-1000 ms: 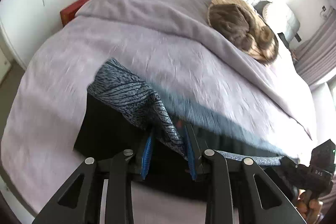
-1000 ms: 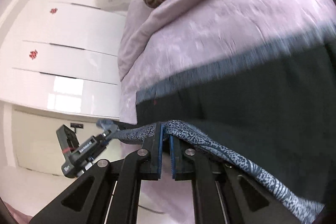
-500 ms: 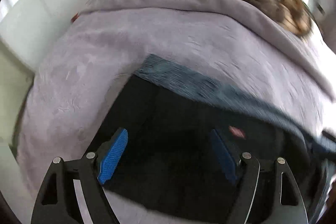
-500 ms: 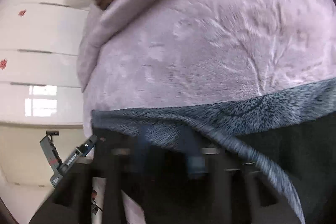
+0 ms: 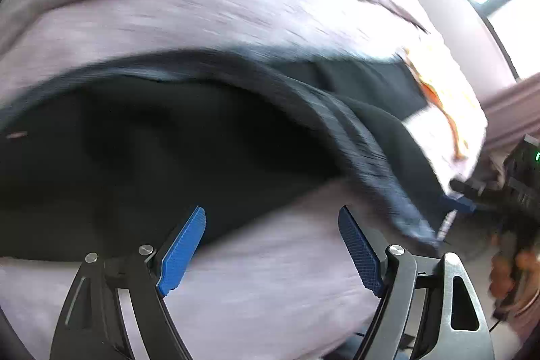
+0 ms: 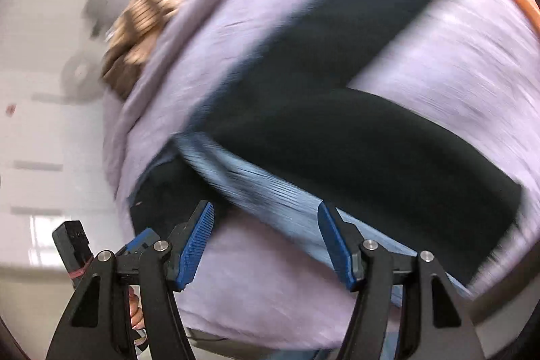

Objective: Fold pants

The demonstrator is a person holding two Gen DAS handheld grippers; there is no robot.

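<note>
Both grippers are hanging with fingers spread wide, gripping nothing: left gripper (image 5: pixel 271 250) and right gripper (image 6: pixel 265 240). The dark pants (image 6: pixel 337 137) are lying spread on the lilac blanket (image 5: pixel 236 12), a brown furry heap (image 6: pixel 141 26) sitting beyond.

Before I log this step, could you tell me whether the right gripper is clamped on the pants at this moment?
No, the right gripper has its jaws spread wide with nothing between them, and the pants lie loose on the lilac blanket.

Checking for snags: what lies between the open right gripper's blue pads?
In the right wrist view, right gripper frames lilac bedspread and black pants' patterned waistband.
</note>
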